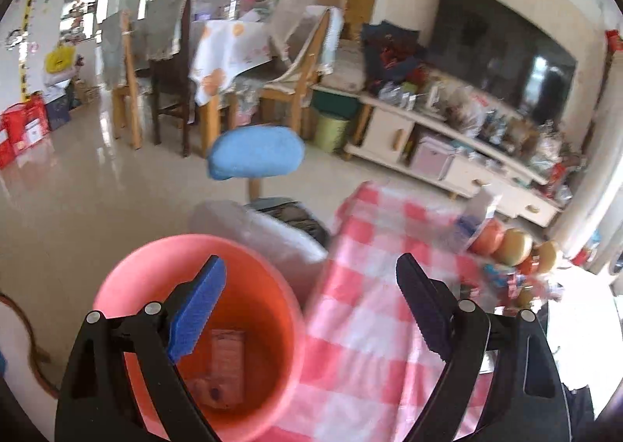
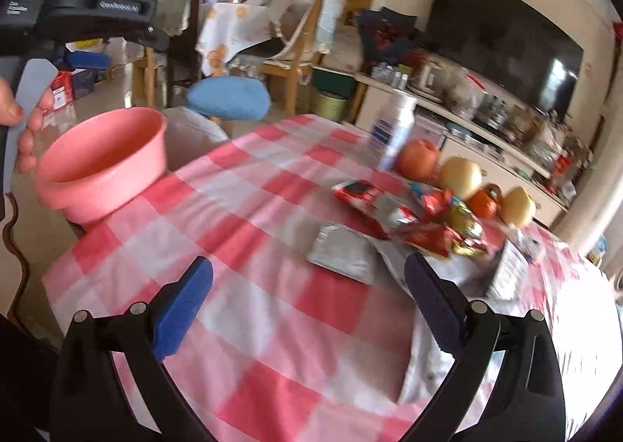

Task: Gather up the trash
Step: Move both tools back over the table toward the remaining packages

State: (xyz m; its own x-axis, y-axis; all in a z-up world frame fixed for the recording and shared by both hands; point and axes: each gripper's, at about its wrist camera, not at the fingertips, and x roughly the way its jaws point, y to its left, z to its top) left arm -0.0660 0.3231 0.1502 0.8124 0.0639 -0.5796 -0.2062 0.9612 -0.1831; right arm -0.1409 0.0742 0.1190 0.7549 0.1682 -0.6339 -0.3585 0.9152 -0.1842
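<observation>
A pink basin [image 1: 194,325] stands at the table's left end, with a brownish wrapper [image 1: 224,368] lying in its bottom. My left gripper [image 1: 311,286] is open and empty above the basin's right rim. The basin also shows in the right wrist view [image 2: 101,161]. My right gripper [image 2: 307,282] is open and empty over the pink checked tablecloth [image 2: 253,216]. Ahead of it lie a silver foil packet [image 2: 342,251], a red snack wrapper [image 2: 370,204] and crumpled red wrappers [image 2: 440,231].
Apples and pears [image 2: 459,173] and a white bottle [image 2: 393,130] stand behind the wrappers. A white carton [image 2: 510,270] lies at the right. A blue stool [image 2: 229,97] stands beyond the table. The left hand holding the other gripper [image 2: 31,122] is at far left.
</observation>
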